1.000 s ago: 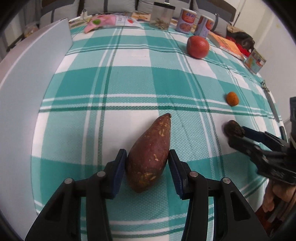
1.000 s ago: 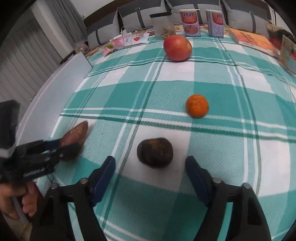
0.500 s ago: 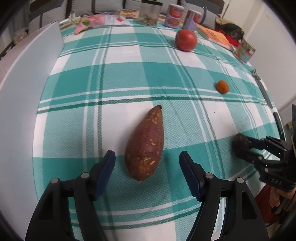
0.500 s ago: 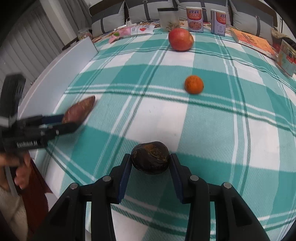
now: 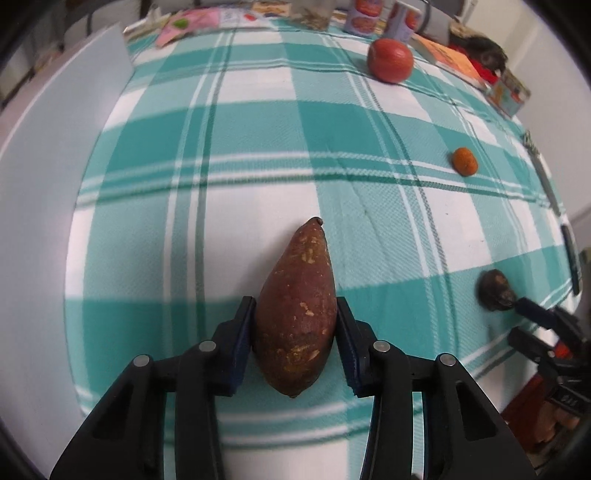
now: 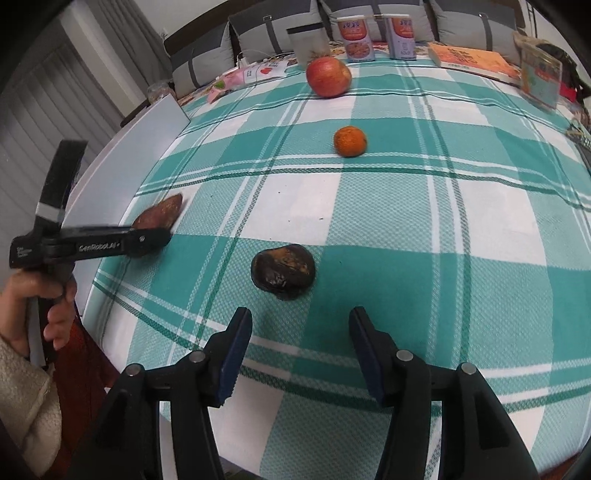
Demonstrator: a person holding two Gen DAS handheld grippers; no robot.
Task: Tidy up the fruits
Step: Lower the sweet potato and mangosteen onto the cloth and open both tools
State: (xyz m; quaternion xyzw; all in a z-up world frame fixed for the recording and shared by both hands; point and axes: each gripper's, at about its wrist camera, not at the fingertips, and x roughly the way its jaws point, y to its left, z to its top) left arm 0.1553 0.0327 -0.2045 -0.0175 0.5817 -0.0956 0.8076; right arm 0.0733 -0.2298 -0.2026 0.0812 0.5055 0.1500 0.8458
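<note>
The left gripper (image 5: pixel 295 336) has just been closing, and its blue pads (image 5: pixel 243 339) now press against both flanks of the sweet potato (image 5: pixel 297 314), which lies on the checked tablecloth (image 5: pixel 258 147) with its pointed end toward 12 o'clock. The right gripper (image 6: pixel 300 350) has just been opening; its jaws stand apart with nothing between them, and the dark fruit (image 6: pixel 283 270) rests on the cloth just beyond the fingertips, at 12 o'clock from them, not touched. In the right wrist view, the orange (image 6: pixel 350 141) lies farther out at about 12 o'clock from the dark fruit, and the red apple (image 6: pixel 328 76) lies beyond that, near the far edge of the table. The sweet potato sits at about 10 o'clock from the dark fruit, well apart. A hand (image 6: pixel 40 306) with a pale fleece sleeve (image 6: pixel 22 398) grips the handle of the left gripper at 8 o'clock in the same view. Two cans (image 6: pixel 356 35) and a book (image 6: pixel 469 59) stand along the far edge.
</note>
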